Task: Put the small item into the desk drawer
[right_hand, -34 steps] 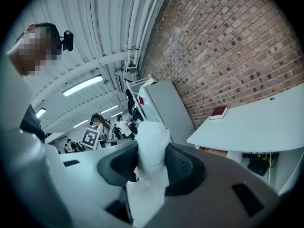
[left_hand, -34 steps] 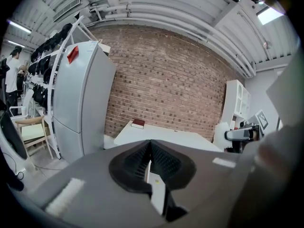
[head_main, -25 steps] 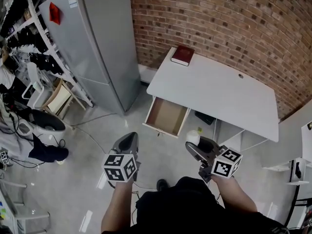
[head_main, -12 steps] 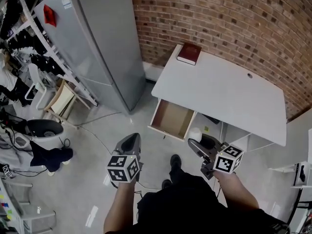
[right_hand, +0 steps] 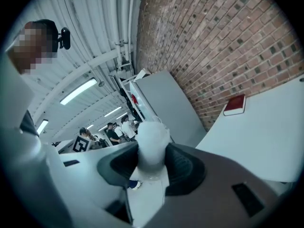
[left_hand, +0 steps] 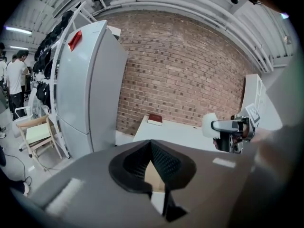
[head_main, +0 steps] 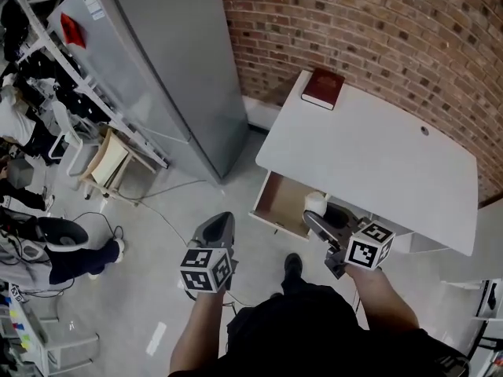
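Small item (head_main: 315, 203) clamped by right gripper (right_hand: 151, 163), at open drawer's (head_main: 278, 198) 3 o'clock end, left gripper (left_hand: 151, 145) closed, empty.

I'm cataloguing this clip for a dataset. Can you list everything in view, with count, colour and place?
desk: one, white, against the brick wall
brick wall: one, red-brown, behind the desk
drawer: one, pale brown inside, pulled open under the desk's near left side
book: one, dark red, far left corner of the desk
tall cabinet: one, grey, left of the desk
rack: one, white, far left, holding dark items
chair: one, pale wood, beside the rack
small item: one, white, in the right claw
left claw: grey, shut, empty, over the floor
right claw: grey, shut on the small item
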`<act>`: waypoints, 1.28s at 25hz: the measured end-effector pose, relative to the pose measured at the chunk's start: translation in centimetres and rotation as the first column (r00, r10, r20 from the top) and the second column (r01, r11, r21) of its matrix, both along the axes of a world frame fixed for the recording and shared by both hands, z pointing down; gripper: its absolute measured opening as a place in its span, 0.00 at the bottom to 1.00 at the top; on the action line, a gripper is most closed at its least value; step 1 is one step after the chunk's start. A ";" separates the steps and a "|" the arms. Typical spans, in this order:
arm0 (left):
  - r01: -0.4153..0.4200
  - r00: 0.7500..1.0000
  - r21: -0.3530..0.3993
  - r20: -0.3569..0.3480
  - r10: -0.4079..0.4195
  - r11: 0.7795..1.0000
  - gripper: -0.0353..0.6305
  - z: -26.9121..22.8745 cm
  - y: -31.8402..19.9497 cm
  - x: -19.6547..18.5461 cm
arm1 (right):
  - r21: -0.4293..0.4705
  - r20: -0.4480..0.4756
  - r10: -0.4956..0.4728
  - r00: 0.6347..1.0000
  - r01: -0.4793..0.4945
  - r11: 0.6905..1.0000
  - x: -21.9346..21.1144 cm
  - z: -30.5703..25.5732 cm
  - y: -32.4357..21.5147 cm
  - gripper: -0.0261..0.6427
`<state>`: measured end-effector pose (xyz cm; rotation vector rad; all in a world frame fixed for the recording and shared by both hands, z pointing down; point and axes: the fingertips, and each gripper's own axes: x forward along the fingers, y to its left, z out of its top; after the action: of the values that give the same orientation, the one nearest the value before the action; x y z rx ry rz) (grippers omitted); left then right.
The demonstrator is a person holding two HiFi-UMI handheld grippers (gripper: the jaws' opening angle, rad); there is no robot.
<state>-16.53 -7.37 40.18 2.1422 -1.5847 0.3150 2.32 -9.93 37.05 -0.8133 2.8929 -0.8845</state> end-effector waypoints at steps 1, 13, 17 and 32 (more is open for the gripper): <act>0.007 1.000 -0.003 0.004 -0.007 1.000 0.07 -0.1 -0.8 -0.3 | -0.002 0.002 -0.001 1.000 0.001 1.000 -0.2 0.0 -0.9 0.28; -0.023 0.999 0.033 0.040 0.021 0.999 0.07 -2.9 -8.6 -2.4 | -0.018 0.036 0.031 0.999 -0.030 0.999 -1.7 -0.3 -8.3 0.28; -0.095 0.995 0.032 0.023 0.094 0.995 0.07 -2.3 -11.8 -4.5 | -0.024 0.031 0.119 0.992 -0.119 0.993 -3.7 -0.1 -10.5 0.28; -0.425 0.905 -0.025 -0.041 0.424 0.905 0.07 0.9 -19.6 -12.2 | -0.078 -0.018 0.463 0.886 -0.463 0.883 -11.7 1.4 -10.7 0.28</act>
<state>-28.74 -27.02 41.08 2.4398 -1.0686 0.4348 -9.42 -20.66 38.44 -1.4282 2.4878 -0.9375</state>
